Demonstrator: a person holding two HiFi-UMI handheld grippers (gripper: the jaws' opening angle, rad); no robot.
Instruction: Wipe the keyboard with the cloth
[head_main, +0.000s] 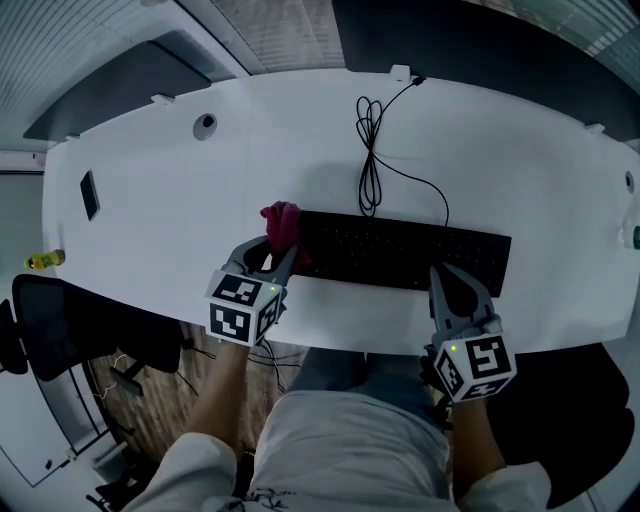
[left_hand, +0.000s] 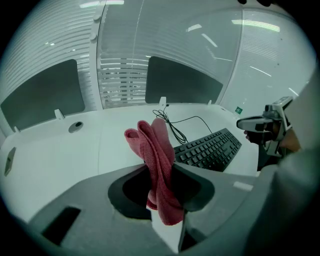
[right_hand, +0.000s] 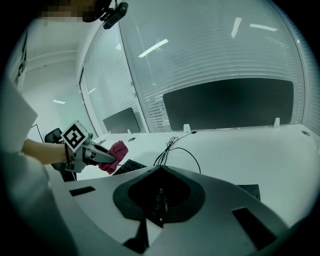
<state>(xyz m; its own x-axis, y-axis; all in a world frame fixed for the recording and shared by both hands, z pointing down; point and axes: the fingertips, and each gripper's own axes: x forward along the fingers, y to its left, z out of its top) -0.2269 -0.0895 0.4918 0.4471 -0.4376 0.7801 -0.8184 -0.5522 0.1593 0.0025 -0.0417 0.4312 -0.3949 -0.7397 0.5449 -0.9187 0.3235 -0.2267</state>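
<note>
A black keyboard lies across the white table, and its cable coils behind it. My left gripper is shut on a red cloth at the keyboard's left end. In the left gripper view the cloth stands pinched between the jaws, with the keyboard to the right. My right gripper sits over the keyboard's front right part. Its jaws meet with nothing between them. The right gripper view also shows the left gripper holding the cloth.
A dark flat phone-like object and a round cable port are on the table's left part. A yellow bottle and a black office chair stand off the left edge. The person's lap is at the front edge.
</note>
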